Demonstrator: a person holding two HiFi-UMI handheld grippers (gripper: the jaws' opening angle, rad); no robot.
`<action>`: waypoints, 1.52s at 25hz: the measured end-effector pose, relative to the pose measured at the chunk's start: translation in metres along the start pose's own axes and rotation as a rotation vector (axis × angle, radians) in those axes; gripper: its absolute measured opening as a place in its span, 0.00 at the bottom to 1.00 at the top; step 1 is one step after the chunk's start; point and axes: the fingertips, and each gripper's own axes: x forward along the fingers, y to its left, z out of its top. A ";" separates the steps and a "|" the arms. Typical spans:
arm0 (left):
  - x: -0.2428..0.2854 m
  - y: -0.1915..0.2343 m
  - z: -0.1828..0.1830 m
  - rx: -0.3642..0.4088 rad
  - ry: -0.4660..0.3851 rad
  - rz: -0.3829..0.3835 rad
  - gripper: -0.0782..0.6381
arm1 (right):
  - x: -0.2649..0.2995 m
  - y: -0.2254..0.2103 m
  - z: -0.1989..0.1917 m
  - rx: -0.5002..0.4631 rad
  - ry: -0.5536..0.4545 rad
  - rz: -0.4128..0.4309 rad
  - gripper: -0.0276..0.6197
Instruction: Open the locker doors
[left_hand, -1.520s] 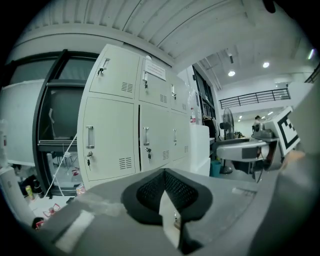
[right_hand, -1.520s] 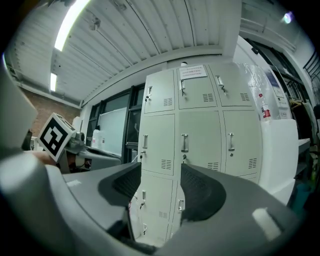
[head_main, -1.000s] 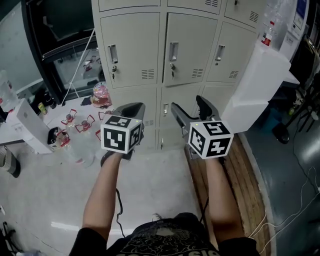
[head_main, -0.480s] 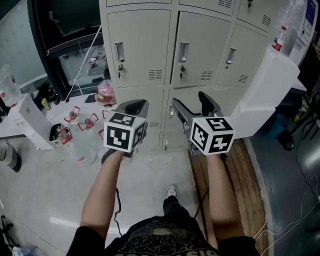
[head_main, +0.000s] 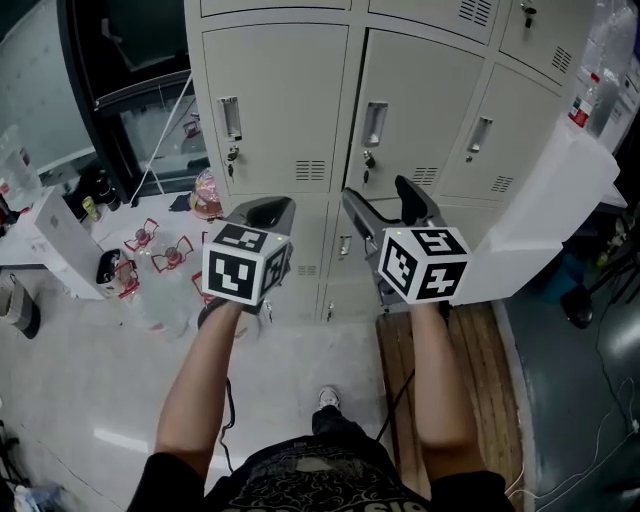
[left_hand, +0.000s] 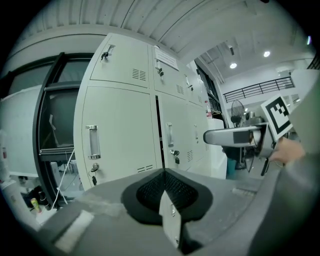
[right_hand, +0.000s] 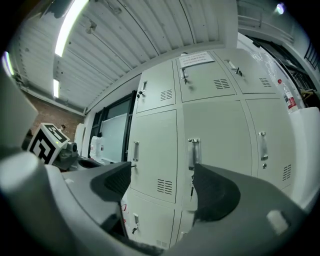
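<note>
A bank of beige lockers (head_main: 290, 90) stands in front of me, every door in sight closed. Each door has a metal handle: left door handle (head_main: 231, 118), middle door handle (head_main: 375, 123), right door handle (head_main: 479, 135). My left gripper (head_main: 266, 212) is shut with nothing in it and hangs short of the lower left doors. My right gripper (head_main: 377, 203) is open, jaws apart and empty, level with the lower middle door. In the left gripper view the left gripper (left_hand: 164, 186) points at the left door's handle (left_hand: 92, 142). In the right gripper view the right gripper (right_hand: 162, 187) frames the middle door's handle (right_hand: 194, 152).
A white table (head_main: 60, 240) on the left carries small red-and-pink items and a clear dome (head_main: 206, 192). A slanted white box (head_main: 545, 215) leans against the lockers at the right. A wooden floor strip (head_main: 480, 400) runs under my right arm. A shoe (head_main: 327, 400) shows below.
The lockers have come closer and slid a little right in the head view; a foot has stepped forward. Both grippers keep their poses, left shut and right open.
</note>
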 end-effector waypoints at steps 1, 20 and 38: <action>0.008 0.003 0.003 -0.002 -0.001 0.004 0.11 | 0.008 -0.005 0.001 -0.001 0.001 0.006 0.63; 0.096 0.050 0.021 -0.040 0.009 0.108 0.11 | 0.119 -0.057 0.002 0.009 0.012 0.140 0.61; 0.126 0.057 0.023 -0.035 0.016 0.143 0.11 | 0.148 -0.055 0.006 0.030 -0.018 0.243 0.58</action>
